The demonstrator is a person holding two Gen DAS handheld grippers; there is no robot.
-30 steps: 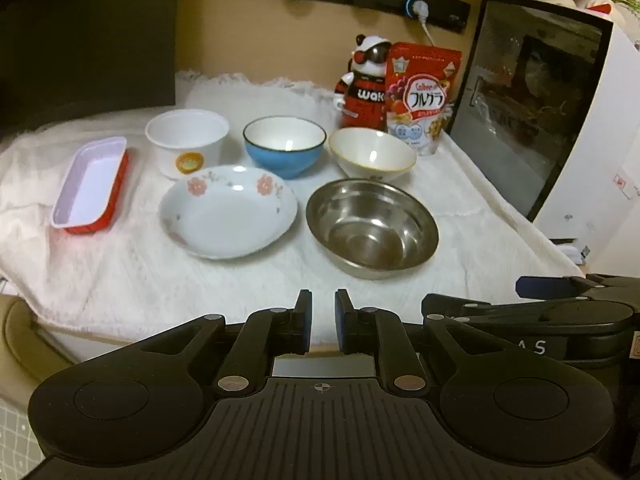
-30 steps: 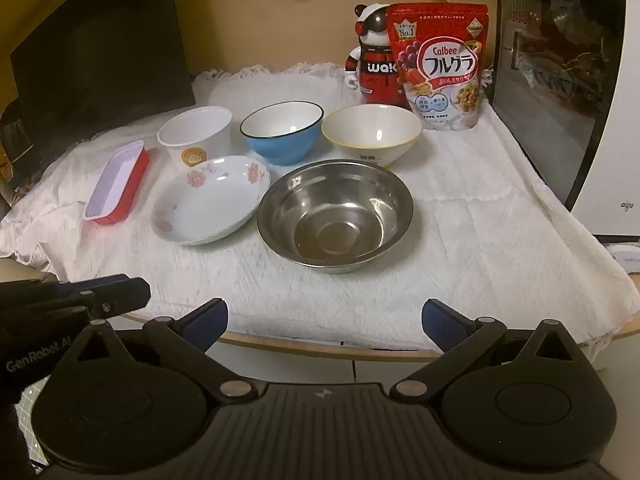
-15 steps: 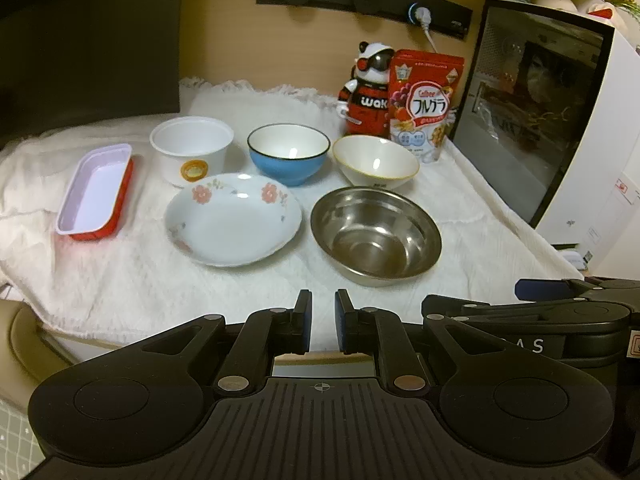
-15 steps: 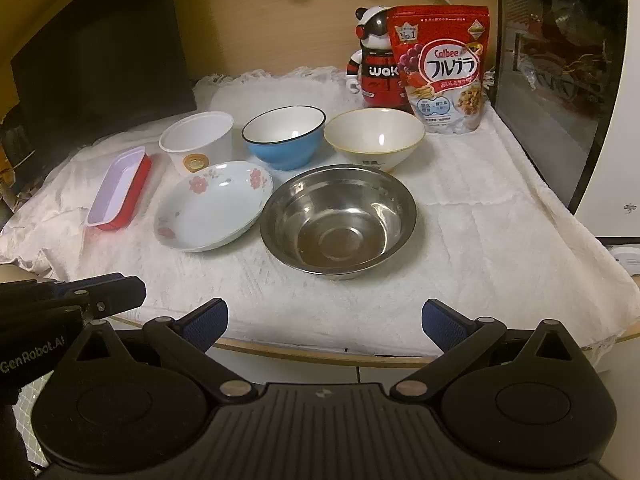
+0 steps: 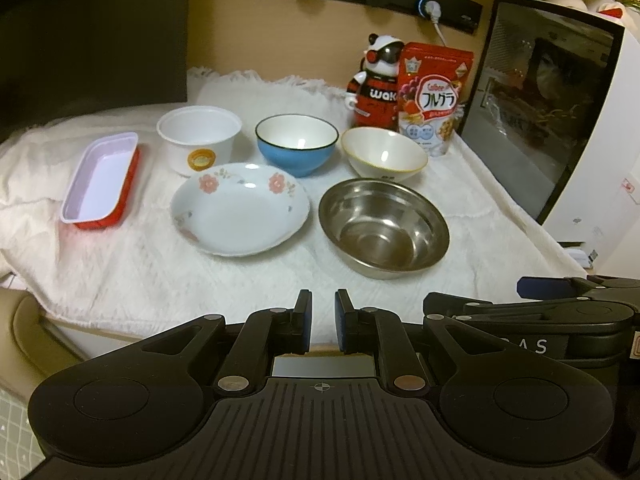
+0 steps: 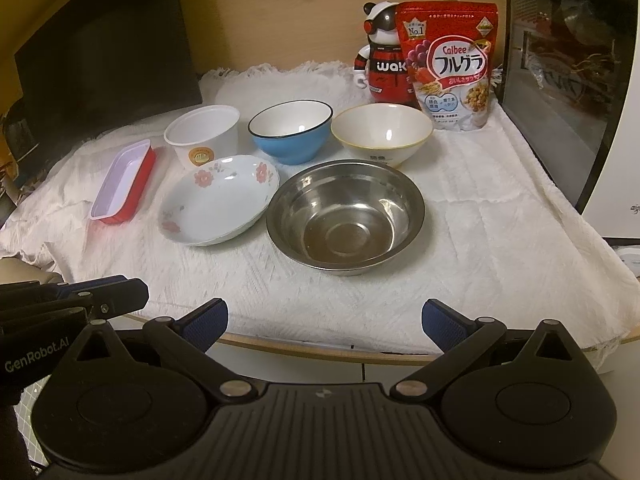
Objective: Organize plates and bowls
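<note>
On a white cloth stand a flowered plate (image 5: 240, 210) (image 6: 218, 210), a steel bowl (image 5: 384, 228) (image 6: 346, 216), a blue bowl (image 5: 297, 150) (image 6: 290, 130), a cream bowl (image 5: 384, 156) (image 6: 382, 132), a white plastic cup (image 5: 199, 144) (image 6: 202, 134) and a red rectangular tray (image 5: 102, 180) (image 6: 124, 180). My left gripper (image 5: 322, 320) is shut and empty, held before the table's front edge. My right gripper (image 6: 324, 322) is open and empty, also before the front edge, facing the steel bowl.
A cereal bag (image 6: 450, 66) and a red-and-black figurine (image 6: 382, 60) stand at the back. A microwave (image 5: 548, 100) with a dark door stands at the right. A dark screen (image 6: 100, 48) is at the back left. The cloth (image 6: 500, 216) hangs over the table's edge.
Both grippers have risen and tilted slightly, so the dishes sit a little lower in view. Neither jaw has changed; nothing on the table has moved.
</note>
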